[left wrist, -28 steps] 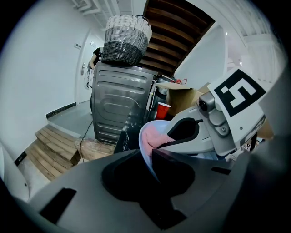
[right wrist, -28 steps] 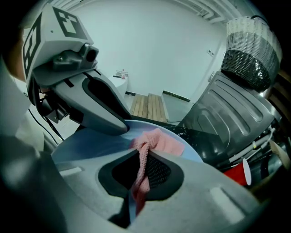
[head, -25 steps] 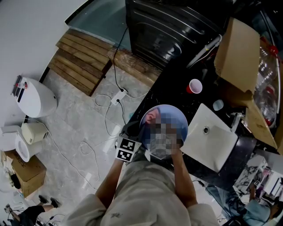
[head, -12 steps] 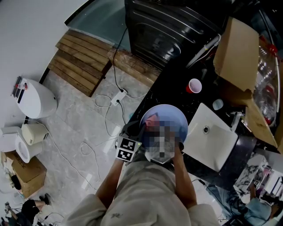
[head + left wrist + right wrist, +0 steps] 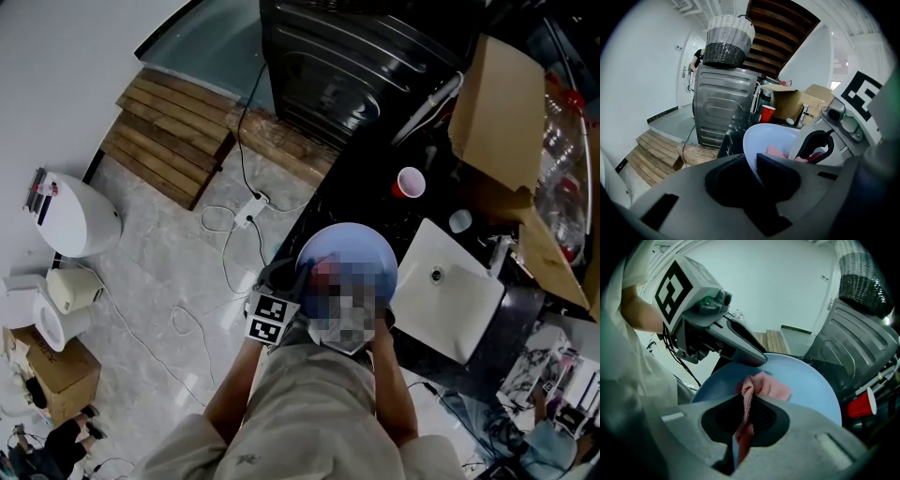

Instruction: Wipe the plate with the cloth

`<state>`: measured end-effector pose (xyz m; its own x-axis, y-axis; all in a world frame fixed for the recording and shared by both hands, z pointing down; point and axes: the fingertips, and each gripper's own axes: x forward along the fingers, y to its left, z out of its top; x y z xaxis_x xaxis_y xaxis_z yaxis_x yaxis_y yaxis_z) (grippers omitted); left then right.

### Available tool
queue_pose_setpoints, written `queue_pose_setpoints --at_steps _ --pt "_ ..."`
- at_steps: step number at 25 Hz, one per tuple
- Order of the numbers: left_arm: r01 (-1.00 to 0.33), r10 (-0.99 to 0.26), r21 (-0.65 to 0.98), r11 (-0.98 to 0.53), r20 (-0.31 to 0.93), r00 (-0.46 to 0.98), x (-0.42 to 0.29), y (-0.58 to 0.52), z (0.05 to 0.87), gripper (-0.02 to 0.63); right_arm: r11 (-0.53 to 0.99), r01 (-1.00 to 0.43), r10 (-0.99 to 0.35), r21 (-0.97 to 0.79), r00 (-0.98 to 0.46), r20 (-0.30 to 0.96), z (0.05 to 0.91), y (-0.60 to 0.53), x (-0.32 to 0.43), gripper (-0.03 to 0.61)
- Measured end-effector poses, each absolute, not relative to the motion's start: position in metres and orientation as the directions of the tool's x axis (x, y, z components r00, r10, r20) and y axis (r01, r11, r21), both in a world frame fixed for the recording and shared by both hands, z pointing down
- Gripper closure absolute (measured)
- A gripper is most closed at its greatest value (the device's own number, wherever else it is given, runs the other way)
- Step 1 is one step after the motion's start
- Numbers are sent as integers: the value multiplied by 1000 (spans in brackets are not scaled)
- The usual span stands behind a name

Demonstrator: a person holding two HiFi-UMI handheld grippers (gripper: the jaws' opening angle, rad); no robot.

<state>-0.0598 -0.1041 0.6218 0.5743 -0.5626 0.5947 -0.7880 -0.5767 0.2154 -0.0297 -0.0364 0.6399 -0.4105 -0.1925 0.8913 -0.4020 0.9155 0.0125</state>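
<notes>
Sliding a little toward the person, the pink cloth now sits lower on the blue plate than it did one second ago: in the head view it was then close to the far left part of the rim, and now it lies nearer to the middle of the left side. The plate itself has not moved; it stays over the edge of the black counter, just beside the white sink and near the red cup. The left gripper holds it there, its fingers closed tight on the near rim, which passes between them as a thin pale edge. The right gripper has its fingers shut on a fold of the cloth; the free part of the cloth spreads on the plate surface in front, touching it, and the tip of the left gripper is just beside it at the rim. In the head view the right gripper is mostly covered, so I read its path only from the cloth. I judge that the wiping is under way and that this was one short stroke, drawn from the far side toward the body. The right half of the plate was not reached by the cloth in this last second, so more strokes are probably needed, with the cloth kept pressed on the surface and the left grip kept firm so that the plate does not slip
</notes>
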Motion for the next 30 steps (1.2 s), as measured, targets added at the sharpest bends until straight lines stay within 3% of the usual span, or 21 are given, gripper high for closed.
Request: queue_pose_setpoints --at_steps 30 --pt "-790 -567 201 -580 597 568 -57 -106 624 538 903 -426 -69 -51 -262 963 647 -5 34 556"
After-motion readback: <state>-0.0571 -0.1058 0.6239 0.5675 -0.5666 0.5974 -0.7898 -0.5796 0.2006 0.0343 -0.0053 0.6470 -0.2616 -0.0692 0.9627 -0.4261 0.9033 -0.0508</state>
